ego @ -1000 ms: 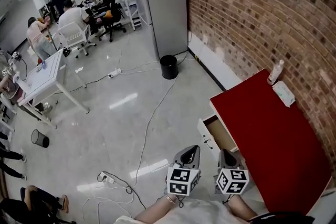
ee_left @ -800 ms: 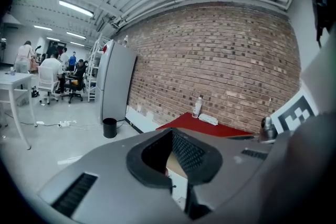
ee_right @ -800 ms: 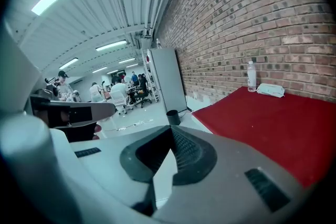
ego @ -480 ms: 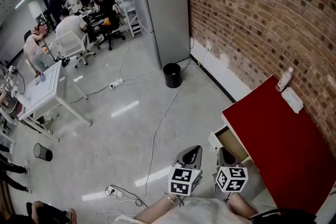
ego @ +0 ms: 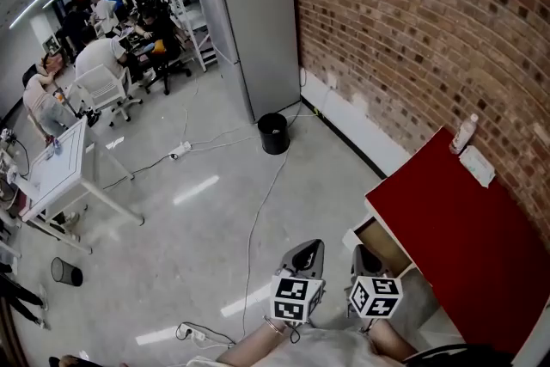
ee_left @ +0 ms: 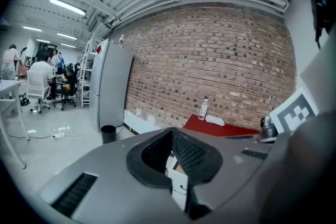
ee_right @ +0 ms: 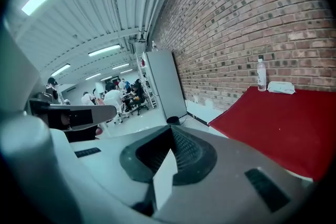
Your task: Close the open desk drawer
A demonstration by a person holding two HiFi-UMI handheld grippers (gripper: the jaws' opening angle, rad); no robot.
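Observation:
The desk (ego: 455, 223) has a red top and stands against the brick wall at the right of the head view. Its white drawer (ego: 378, 243) is pulled out to the left, showing a brown inside. My right gripper (ego: 363, 255) is shut and empty, with its tip close beside the drawer's front. My left gripper (ego: 308, 250) is shut and empty, further left over the floor. In the left gripper view the shut left gripper (ee_left: 173, 139) frames a slice of the drawer (ee_left: 177, 178). The right gripper (ee_right: 170, 139) points past the red top (ee_right: 273, 123).
A bottle (ego: 464, 133) and a white pack (ego: 477, 166) sit at the desk's far end. A black bin (ego: 273, 133) and a grey cabinet (ego: 258, 13) stand along the wall. A cable (ego: 256, 211) and a power strip (ego: 185, 331) lie on the floor. Seated people (ego: 99, 56) are far off.
Both grippers have travelled across the floor towards the desk. The drawer now lies right beside the right gripper's tip. Both grippers stay shut.

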